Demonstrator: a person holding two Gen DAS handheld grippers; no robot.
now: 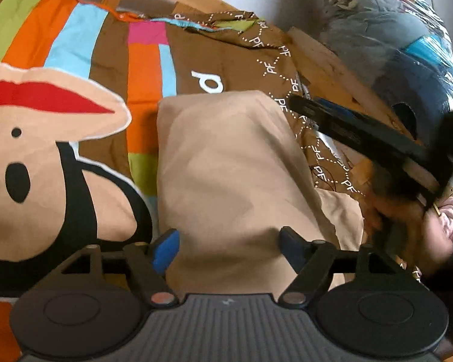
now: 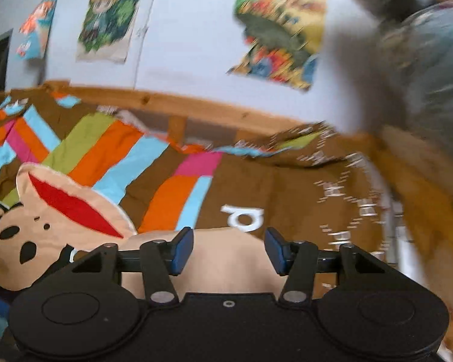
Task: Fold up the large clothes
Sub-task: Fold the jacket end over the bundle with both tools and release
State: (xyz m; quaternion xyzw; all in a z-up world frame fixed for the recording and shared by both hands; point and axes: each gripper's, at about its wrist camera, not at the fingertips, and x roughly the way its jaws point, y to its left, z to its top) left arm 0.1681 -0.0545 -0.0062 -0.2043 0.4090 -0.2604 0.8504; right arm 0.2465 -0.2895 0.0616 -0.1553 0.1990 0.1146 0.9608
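step: mid-fold, tan garment (image 1: 232, 166) lay folded at frame centre on bedspread (image 1: 75, 45) | left gripper (image 1: 229, 247) released, straddling garment's near edge | right gripper (image 2: 229, 250) released, blurred | next (judgement): clench on an edge, fold again

The folded garment (image 1: 235, 166) lies on the bedspread (image 1: 196, 60), toward the bed's right edge, beside the cartoon face (image 1: 30, 157) at its left. Behind the bedspread runs the wooden bed rail (image 2: 196, 105), with posters (image 2: 281, 30) on the wall above. Bagged bedding (image 1: 392, 30) sits at the far right corner.
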